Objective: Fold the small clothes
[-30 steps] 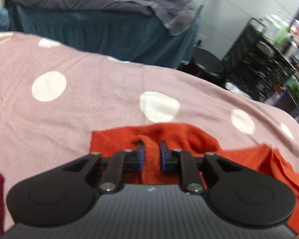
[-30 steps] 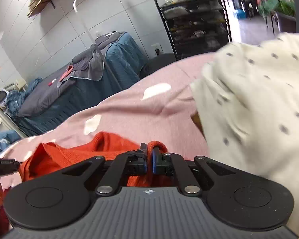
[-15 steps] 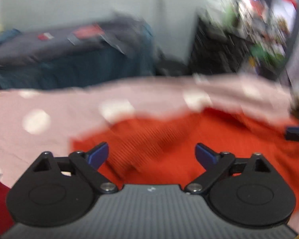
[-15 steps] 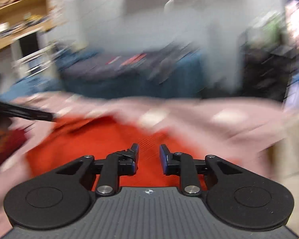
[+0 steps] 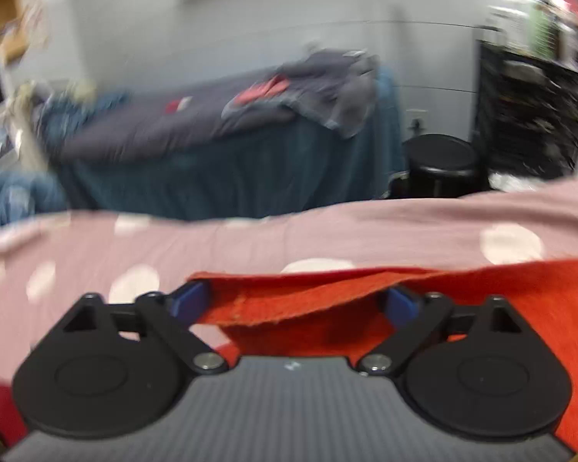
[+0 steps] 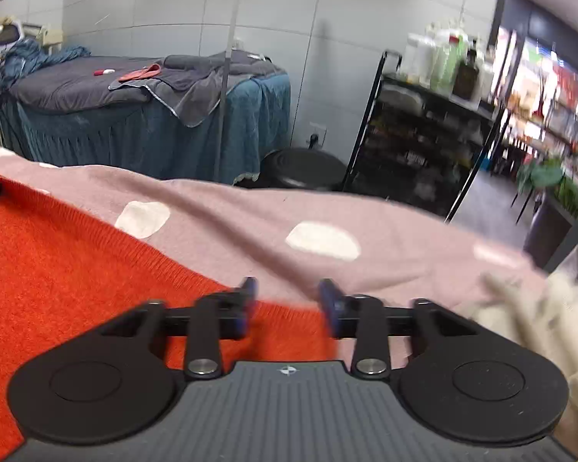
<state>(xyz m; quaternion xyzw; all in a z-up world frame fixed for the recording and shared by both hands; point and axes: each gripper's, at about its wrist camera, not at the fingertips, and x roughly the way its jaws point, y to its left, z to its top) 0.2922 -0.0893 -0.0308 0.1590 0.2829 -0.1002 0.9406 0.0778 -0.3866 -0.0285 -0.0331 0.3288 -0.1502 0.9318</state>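
An orange-red knit garment (image 5: pixel 481 300) lies on the pink dotted bedspread (image 5: pixel 289 238). In the left wrist view its left edge shows a folded layer between my open left gripper's (image 5: pixel 296 304) fingers. In the right wrist view the garment (image 6: pixel 57 269) lies flat at the left, its right edge running under my open right gripper (image 6: pixel 288 300). Neither gripper holds cloth.
A cream dotted garment (image 6: pixel 539 327) lies at the right of the bedspread (image 6: pixel 366 215). Beyond the bed stand a teal-skirted massage table (image 6: pixel 142 131) with grey towels, a black round stool (image 6: pixel 304 165) and a black shelf cart (image 6: pixel 424 134).
Both grippers let go of the orange-red garment and opened. The garment now lies spread flat on the bedspread, and both cameras swung to new viewpoints.
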